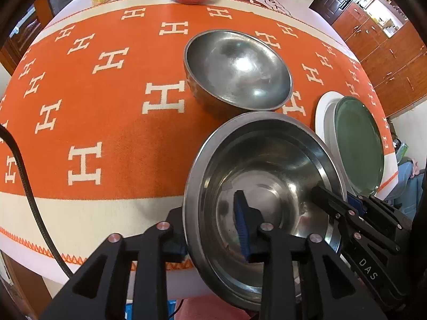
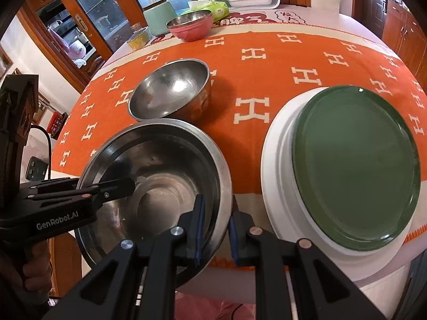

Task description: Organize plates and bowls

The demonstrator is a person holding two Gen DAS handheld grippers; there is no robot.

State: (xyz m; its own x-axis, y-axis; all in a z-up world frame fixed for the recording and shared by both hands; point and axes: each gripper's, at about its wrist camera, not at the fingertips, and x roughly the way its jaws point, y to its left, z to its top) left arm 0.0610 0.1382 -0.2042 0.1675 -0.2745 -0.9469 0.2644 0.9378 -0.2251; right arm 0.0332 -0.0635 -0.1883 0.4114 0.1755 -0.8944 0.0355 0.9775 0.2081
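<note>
A large steel bowl (image 1: 267, 160) (image 2: 160, 160) hangs over the near table edge between both grippers. My right gripper (image 2: 215, 229) is shut on its right rim, one blue pad inside and one outside; in the left wrist view it (image 1: 328, 200) reaches in from the right. My left gripper (image 1: 210, 226) straddles the left rim, with its inner pad standing clear of the wall. Behind sits a smaller steel bowl (image 1: 237, 72) (image 2: 170, 88). To the right a green plate (image 1: 357, 144) (image 2: 355, 165) lies on a white plate (image 1: 321, 114) (image 2: 277, 186).
An orange cloth with white H marks (image 1: 106, 133) covers the table. At the far edge stand a pink bowl (image 2: 190, 30) with a steel bowl in it, a mint canister (image 2: 160, 17), a yellow jar (image 2: 138, 38) and a tissue pack (image 2: 213, 8). A black cable (image 1: 26, 181) hangs at the left.
</note>
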